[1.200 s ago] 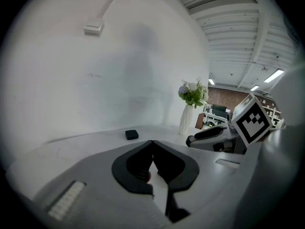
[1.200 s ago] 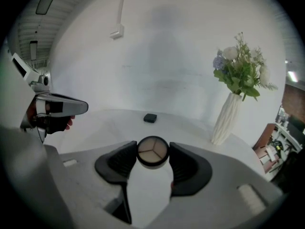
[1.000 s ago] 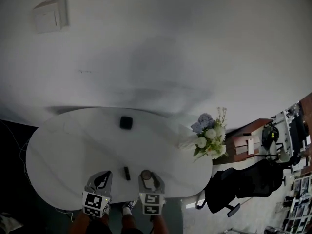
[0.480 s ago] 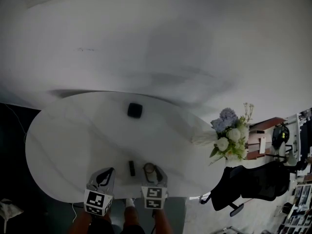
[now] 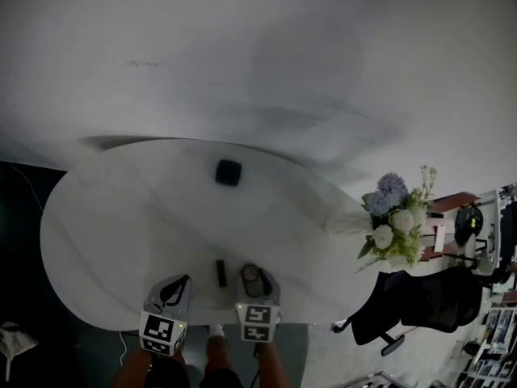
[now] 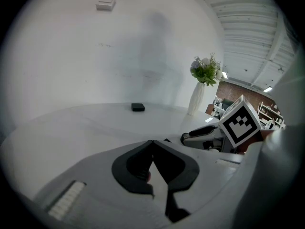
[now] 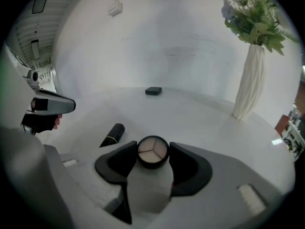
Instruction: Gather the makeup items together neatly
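Observation:
My right gripper [image 7: 153,157] is shut on a round open compact [image 7: 153,152] with three pale powder wedges, low over the near edge of the white oval table [image 5: 105,225]. Just left of it lies a black lipstick tube [image 7: 113,134], which the head view shows between the two grippers [image 5: 220,272]. A small black square case [image 5: 229,172] rests alone at the far side of the table [image 7: 153,90] [image 6: 138,107]. My left gripper [image 6: 152,144] is shut with nothing in it, its jaw tips touching, near the table's front edge [image 5: 178,284].
A white vase with flowers [image 7: 249,80] stands at the table's right end [image 5: 393,226]. Behind the table is a bare white wall. A black office chair [image 5: 420,301] and shelves stand beyond the table on the right.
Both grippers have sunk toward the tabletop. The round compact stays in the right gripper, and the lipstick and the square case lie where they were.

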`<action>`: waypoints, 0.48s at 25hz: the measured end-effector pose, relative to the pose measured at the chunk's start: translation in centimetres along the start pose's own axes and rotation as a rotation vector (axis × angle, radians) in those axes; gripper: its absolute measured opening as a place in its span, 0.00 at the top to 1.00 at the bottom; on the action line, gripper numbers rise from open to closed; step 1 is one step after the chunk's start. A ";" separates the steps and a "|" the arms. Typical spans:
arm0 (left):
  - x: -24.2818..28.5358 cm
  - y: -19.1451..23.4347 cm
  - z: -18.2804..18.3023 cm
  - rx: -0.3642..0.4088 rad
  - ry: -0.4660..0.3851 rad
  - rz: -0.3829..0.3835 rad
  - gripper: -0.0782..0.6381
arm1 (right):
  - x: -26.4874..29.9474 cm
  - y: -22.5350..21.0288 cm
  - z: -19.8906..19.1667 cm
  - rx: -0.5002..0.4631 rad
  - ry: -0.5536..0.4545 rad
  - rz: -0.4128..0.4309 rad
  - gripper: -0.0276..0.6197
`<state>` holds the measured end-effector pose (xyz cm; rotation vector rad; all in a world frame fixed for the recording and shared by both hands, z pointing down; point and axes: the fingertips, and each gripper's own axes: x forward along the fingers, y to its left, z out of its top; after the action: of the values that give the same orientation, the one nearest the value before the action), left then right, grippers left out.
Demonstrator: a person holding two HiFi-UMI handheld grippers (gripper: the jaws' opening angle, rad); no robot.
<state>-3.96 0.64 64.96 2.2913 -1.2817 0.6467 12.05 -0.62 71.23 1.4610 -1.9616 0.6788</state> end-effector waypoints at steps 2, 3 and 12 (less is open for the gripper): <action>-0.1 -0.1 -0.1 -0.001 -0.001 0.000 0.88 | 0.0 0.0 -0.1 0.000 0.001 -0.002 0.62; -0.2 -0.1 -0.1 -0.001 -0.001 0.000 0.88 | 0.0 0.0 -0.1 0.002 0.001 -0.003 0.62; -0.6 0.1 -0.4 -0.003 0.003 0.003 0.88 | 0.1 0.0 -0.1 0.008 -0.009 -0.015 0.62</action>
<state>-4.42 1.28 64.94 2.2855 -1.2834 0.6490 12.06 -0.61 71.34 1.4847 -1.9554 0.6759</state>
